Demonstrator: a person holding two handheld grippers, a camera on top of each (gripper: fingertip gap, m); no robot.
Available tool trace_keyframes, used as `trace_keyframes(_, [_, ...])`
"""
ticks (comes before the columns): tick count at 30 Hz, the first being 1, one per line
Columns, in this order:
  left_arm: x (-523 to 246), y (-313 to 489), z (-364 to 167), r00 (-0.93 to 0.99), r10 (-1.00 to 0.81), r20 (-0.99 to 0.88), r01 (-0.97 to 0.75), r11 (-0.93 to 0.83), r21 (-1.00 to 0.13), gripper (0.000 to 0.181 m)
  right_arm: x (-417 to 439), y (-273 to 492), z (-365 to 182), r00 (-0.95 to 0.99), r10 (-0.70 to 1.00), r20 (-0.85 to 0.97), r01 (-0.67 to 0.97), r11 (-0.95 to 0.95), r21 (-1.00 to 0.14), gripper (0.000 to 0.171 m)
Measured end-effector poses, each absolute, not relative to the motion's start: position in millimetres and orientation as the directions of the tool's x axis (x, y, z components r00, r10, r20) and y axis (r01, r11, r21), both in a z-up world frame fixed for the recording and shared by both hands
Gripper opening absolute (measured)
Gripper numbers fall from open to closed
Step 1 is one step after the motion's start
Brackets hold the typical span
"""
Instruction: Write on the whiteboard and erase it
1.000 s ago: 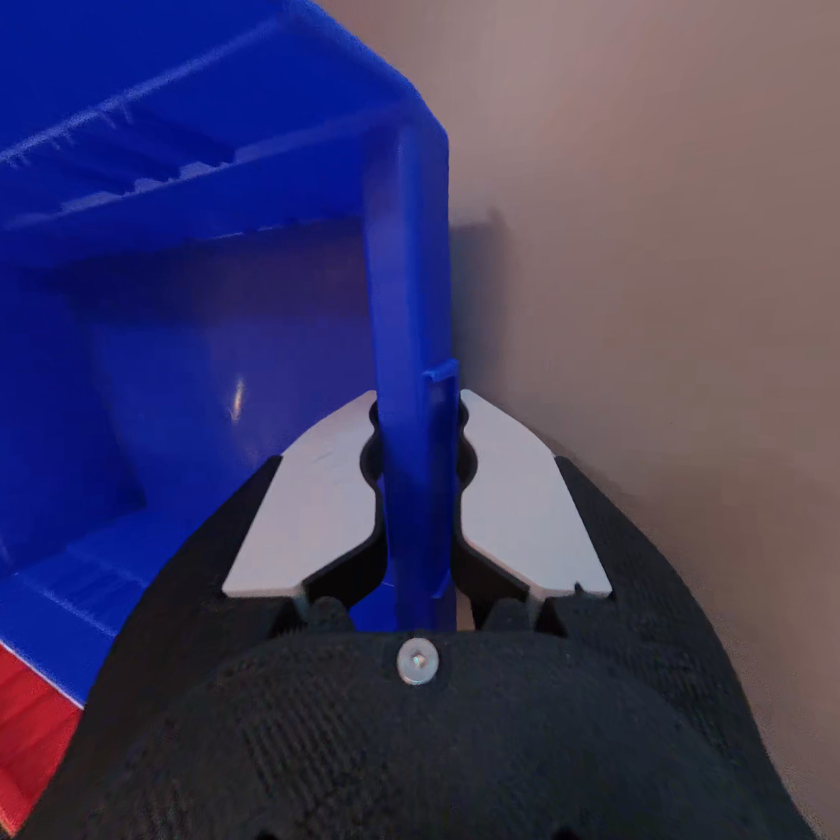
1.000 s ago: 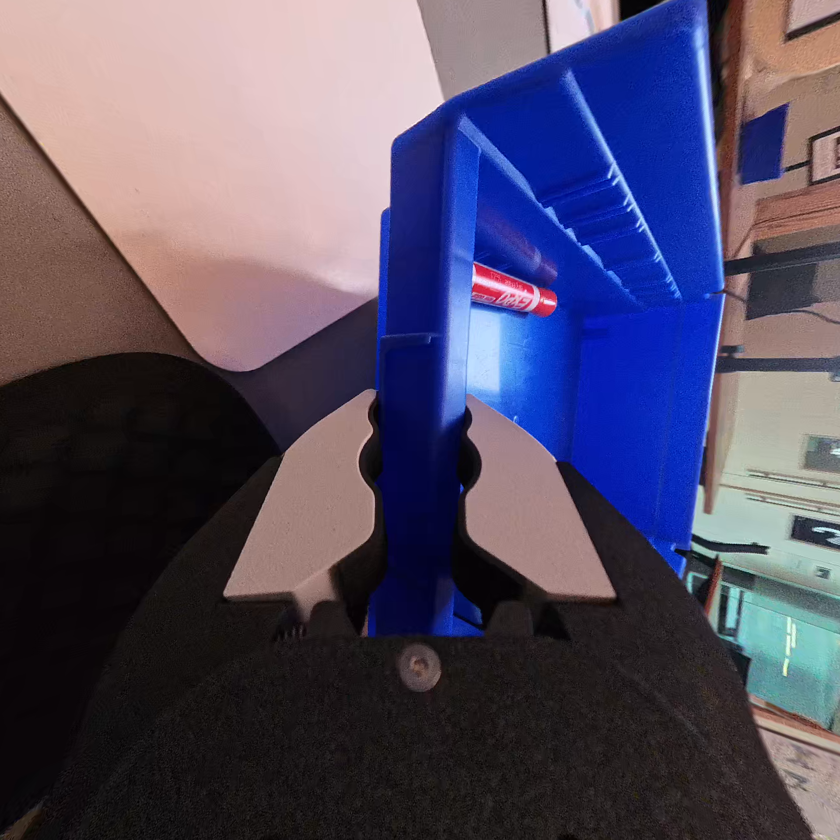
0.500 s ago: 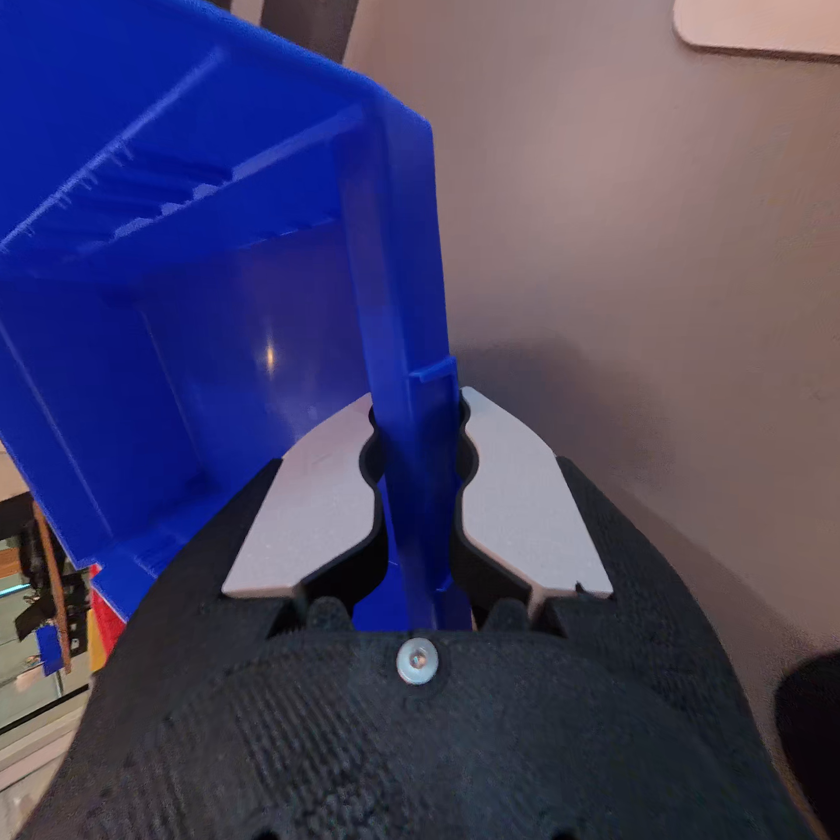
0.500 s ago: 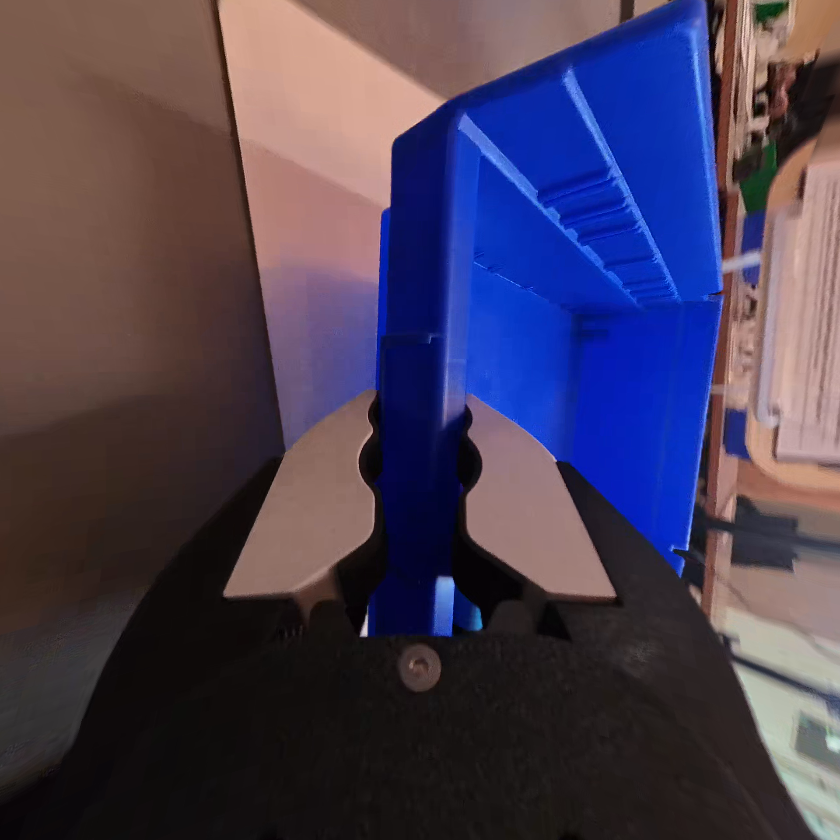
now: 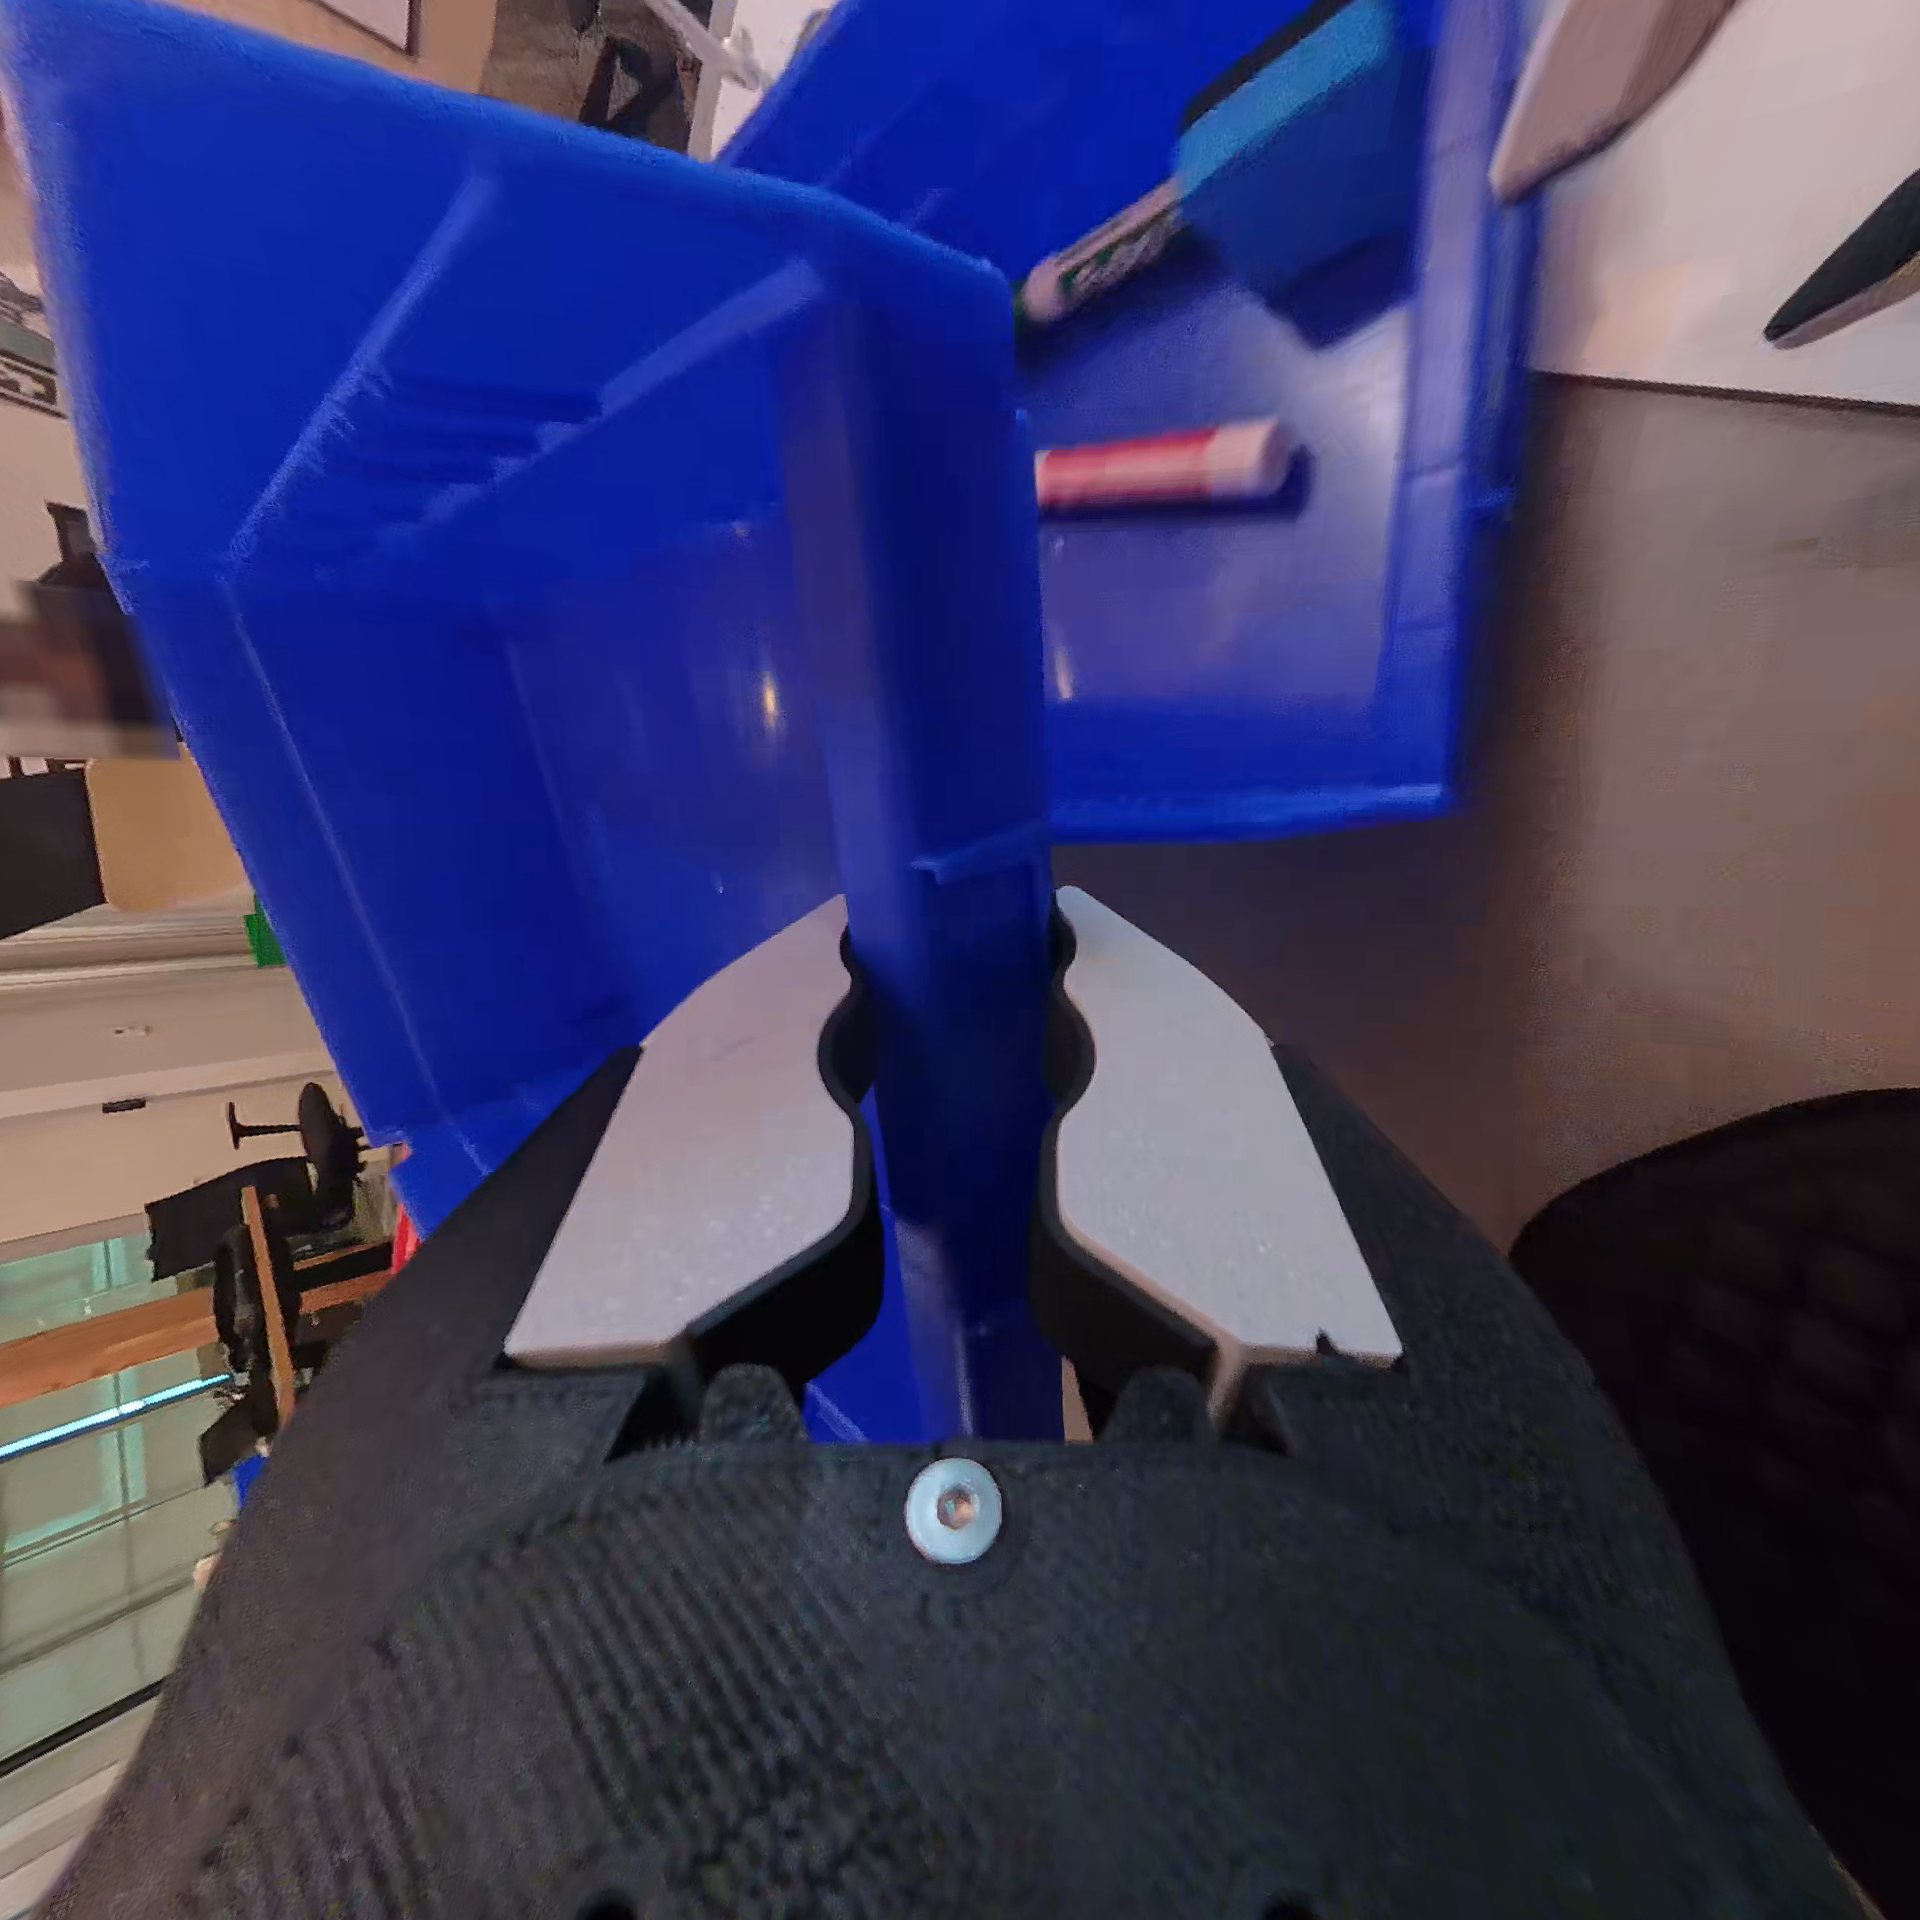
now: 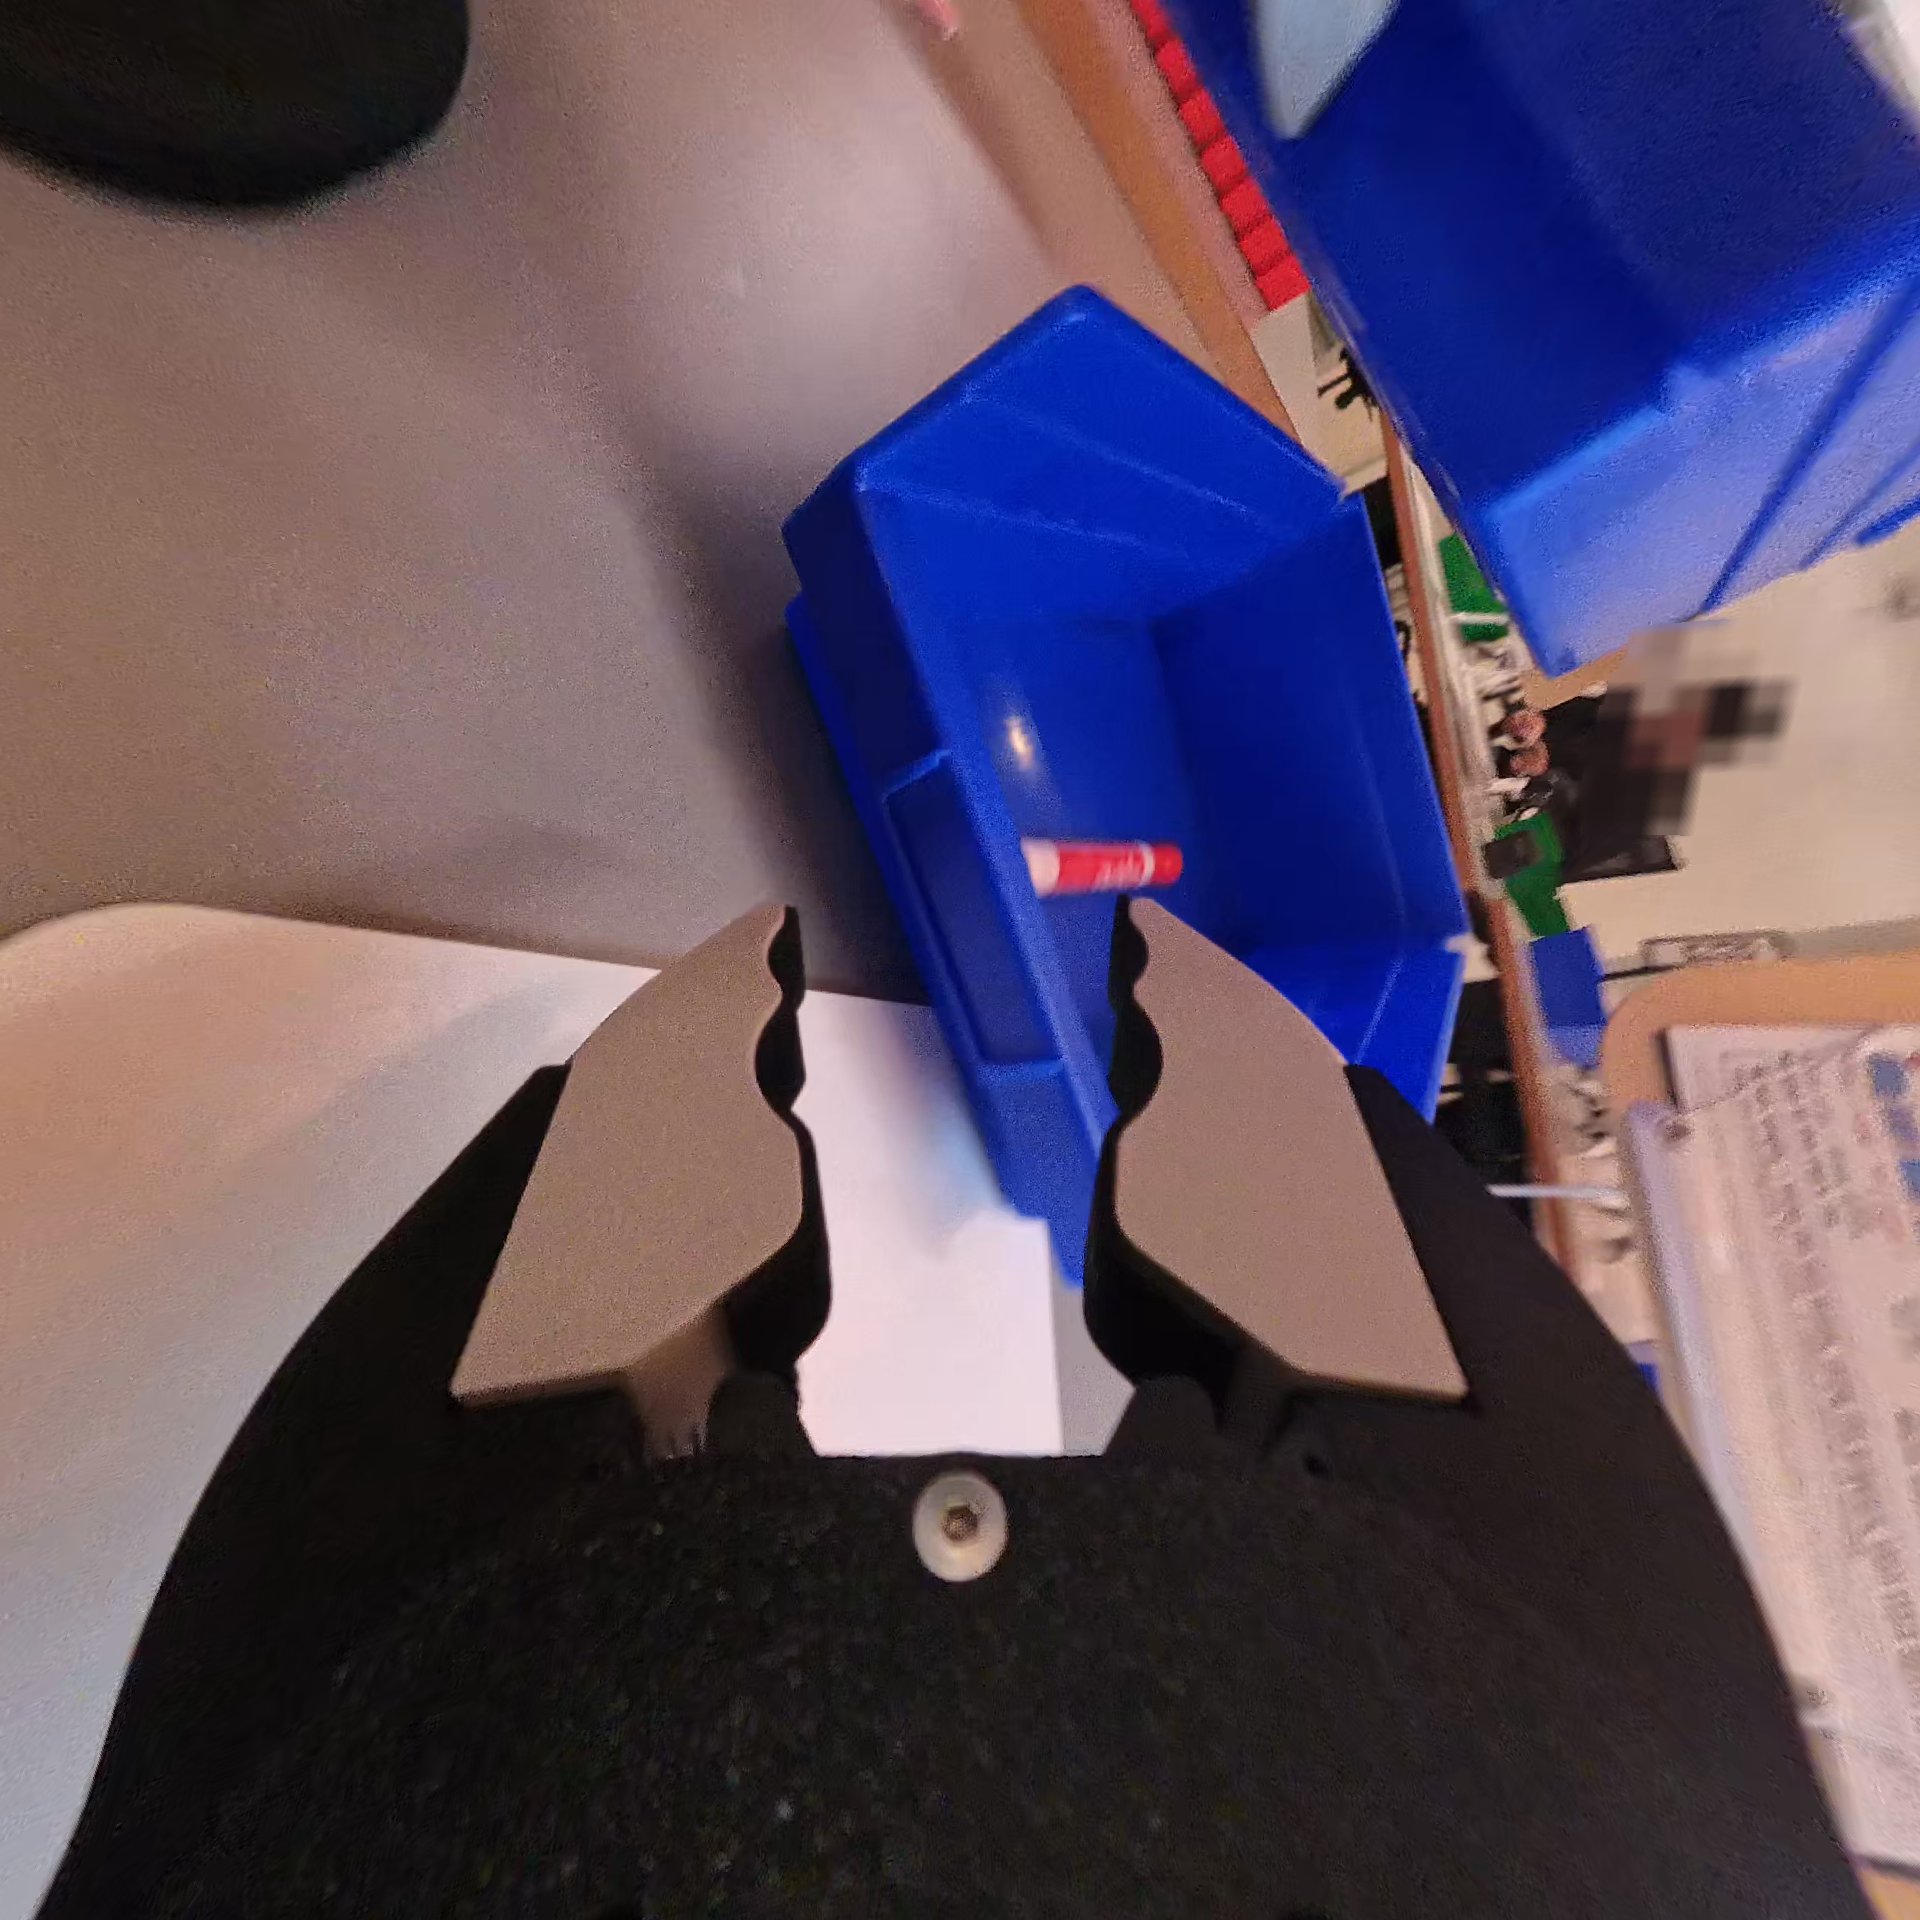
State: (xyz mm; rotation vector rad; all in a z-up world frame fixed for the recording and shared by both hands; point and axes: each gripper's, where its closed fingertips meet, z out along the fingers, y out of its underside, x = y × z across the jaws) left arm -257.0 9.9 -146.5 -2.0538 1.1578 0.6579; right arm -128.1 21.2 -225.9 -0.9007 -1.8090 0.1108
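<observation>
Your left gripper (image 5: 954, 935) clamps an empty blue bin's wall (image 5: 935, 644) at frame centre. Your right gripper (image 6: 956, 914) hangs apart, touching nothing. The red marker (image 6: 1101, 865) lies in another blue bin (image 6: 1299, 665), beside the whiteboard (image 6: 260, 1091) at lower left.

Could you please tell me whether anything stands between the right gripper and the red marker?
Only the front wall of the blue bin; the red marker lies inside, just behind it. The open right gripper could probably reach over it.
</observation>
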Motion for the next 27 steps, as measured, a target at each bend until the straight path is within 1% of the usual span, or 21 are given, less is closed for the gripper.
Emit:
trace_keyframes(2, [-250.9, 10.5, -144.6, 0.452, -0.530, -0.718, -0.887, -0.356, -0.295, 0.031, -118.9, 21.4, -213.5, -0.075, 0.723, 0.687, 0.506, 0.621, -0.598, 0.060])
trace_keyframes(5, [-234.5, 13.6, -140.3, 0.424, -0.523, -0.740, -0.902, -0.320, -0.290, 0.030, -104.6, 24.4, -184.3, 0.082, 0.867, 0.492, 0.427, 0.416, -0.803, 0.065])
trace_keyframes(7, [-217.5, 16.7, -139.9, 0.398, -0.521, -0.755, -0.915, -0.285, -0.285, 0.030, -96.7, 25.2, -158.1, 0.169, 0.911, 0.376, 0.336, 0.305, -0.891, 0.067])
trace_keyframes(9, [-196.4, 20.6, -140.7, 0.375, -0.523, -0.765, -0.926, -0.242, -0.288, 0.030, -88.8, 24.7, -132.3, 0.235, 0.923, 0.304, 0.247, 0.245, -0.937, 0.067])
trace_keyframes(13, [-148.0, 25.2, -142.7, 0.331, -0.542, -0.773, -0.941, -0.134, -0.310, 0.030, -66.0, 25.6, -95.5, 0.331, 0.921, 0.206, 0.128, 0.172, -0.977, 0.065])
trace_keyframes(15, [-122.6, 25.6, -145.3, 0.291, -0.548, -0.784, -0.951, -0.073, -0.302, 0.030, -51.3, 29.2, -82.2, 0.382, 0.909, 0.169, 0.095, 0.143, -0.985, 0.064])
trace_keyframes(16, [-110.3, 26.0, -147.5, 0.263, -0.549, -0.793, -0.957, -0.046, -0.286, 0.030, -44.0, 30.6, -77.4, 0.409, 0.897, 0.168, 0.094, 0.141, -0.985, 0.059])
trace_keyframes(17, [-98.0, 26.7, -149.8, 0.235, -0.549, -0.802, -0.963, -0.021, -0.268, 0.030, -36.9, 31.7, -74.4, 0.436, 0.881, 0.184, 0.112, 0.149, -0.982, 0.051])
trace_keyframes(19, [-71.6, 28.4, -153.2, 0.184, -0.540, -0.822, -0.972, 0.025, -0.234, 0.030, -17.3, 39.3, -71.7, 0.536, 0.807, 0.248, 0.180, 0.178, -0.967, 0.029])
trace_keyframes(21, [-47.0, 32.3, -152.4, 0.164, -0.527, -0.834, -0.972, 0.060, -0.229, 0.031, 7.3, 45.9, -68.5, 0.613, 0.712, 0.343, 0.266, 0.223, -0.938, 0.019])
trace_keyframes(24, [-11.2, 37.6, -152.4, 0.148, -0.509, -0.848, -0.969, 0.098, -0.228, 0.032, 40.4, 52.1, -66.7, 0.694, 0.553, 0.460, 0.370, 0.274, -0.888, 0.009])
trace_keyframes(27, [26.9, 35.0, -156.0, 0.177, -0.523, -0.834, -0.940, 0.163, -0.301, 0.038, 69.9, 56.6, -68.9, 0.760, 0.457, 0.463, 0.382, 0.263, -0.886, 0.004])
